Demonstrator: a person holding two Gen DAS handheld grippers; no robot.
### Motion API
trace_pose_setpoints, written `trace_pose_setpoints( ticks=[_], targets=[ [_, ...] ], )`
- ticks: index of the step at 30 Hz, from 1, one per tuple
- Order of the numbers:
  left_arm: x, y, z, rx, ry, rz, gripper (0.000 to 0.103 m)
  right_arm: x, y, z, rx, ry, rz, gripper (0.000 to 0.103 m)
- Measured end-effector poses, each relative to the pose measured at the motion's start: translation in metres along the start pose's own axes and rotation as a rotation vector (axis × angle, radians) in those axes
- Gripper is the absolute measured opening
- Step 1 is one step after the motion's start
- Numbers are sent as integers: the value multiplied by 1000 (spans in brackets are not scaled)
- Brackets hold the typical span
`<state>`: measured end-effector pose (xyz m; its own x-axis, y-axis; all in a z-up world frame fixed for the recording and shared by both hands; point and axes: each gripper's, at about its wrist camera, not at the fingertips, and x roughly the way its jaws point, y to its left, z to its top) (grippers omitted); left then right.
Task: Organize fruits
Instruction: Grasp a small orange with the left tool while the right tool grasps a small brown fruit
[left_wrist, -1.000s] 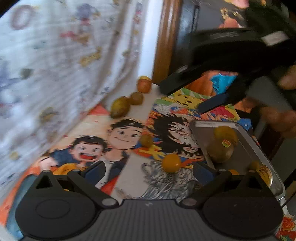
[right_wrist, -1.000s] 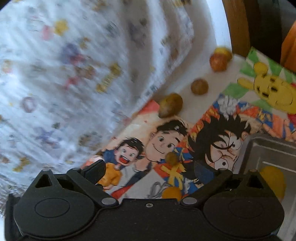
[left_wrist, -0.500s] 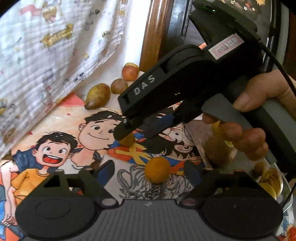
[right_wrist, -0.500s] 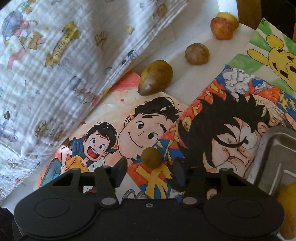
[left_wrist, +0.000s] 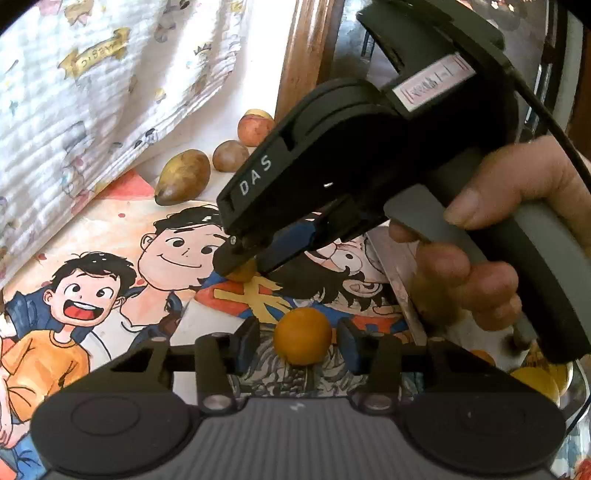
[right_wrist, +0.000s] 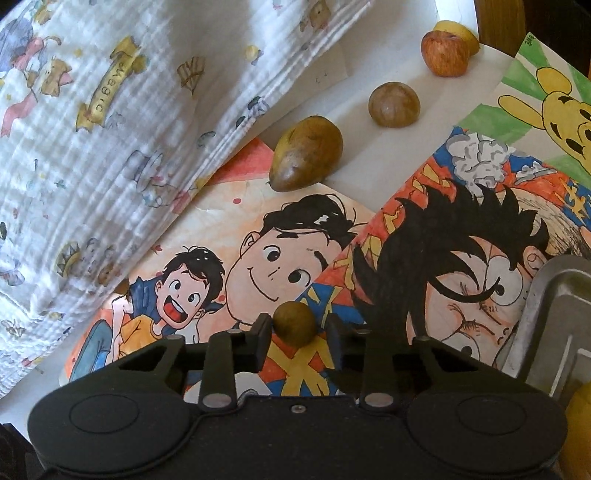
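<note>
A round orange fruit (left_wrist: 302, 336) lies on the cartoon-print table cover between the fingers of my left gripper (left_wrist: 297, 343), which is open with a thin gap on each side. A small brown-green fruit (right_wrist: 294, 324) sits between the fingers of my right gripper (right_wrist: 298, 334). Its jaws are narrowed: the left finger touches the fruit and a small gap shows at the right one. In the left wrist view, the right gripper (left_wrist: 240, 266), held by a hand (left_wrist: 480, 258), points down onto that small fruit (left_wrist: 242, 274).
A metal tray (right_wrist: 554, 295) with yellow fruit (left_wrist: 532, 380) stands at the right. Farther back lie a brown-green mango-shaped fruit (right_wrist: 306, 158), a round brown fruit (right_wrist: 394, 104) and an apple (right_wrist: 445, 53). A printed white cloth (right_wrist: 110, 129) hangs along the left.
Both grippers came down to the table and narrowed their jaws, the left around the orange fruit, the right around the small brown-green fruit. The right gripper moved into the left wrist view.
</note>
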<state>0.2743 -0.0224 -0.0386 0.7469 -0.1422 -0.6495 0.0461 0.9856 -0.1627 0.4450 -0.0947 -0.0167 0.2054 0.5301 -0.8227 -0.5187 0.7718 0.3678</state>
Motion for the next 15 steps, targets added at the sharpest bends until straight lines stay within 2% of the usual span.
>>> trace_pose_setpoints(
  ticks=[4,15],
  targets=[
    [1,0,0,-4,-1,-4,36,1,0,-1,11,-3,16,29],
    [-8,10,-3,-84,2,-5,35,-6,-5,-5,41,-25,21,28]
  ],
)
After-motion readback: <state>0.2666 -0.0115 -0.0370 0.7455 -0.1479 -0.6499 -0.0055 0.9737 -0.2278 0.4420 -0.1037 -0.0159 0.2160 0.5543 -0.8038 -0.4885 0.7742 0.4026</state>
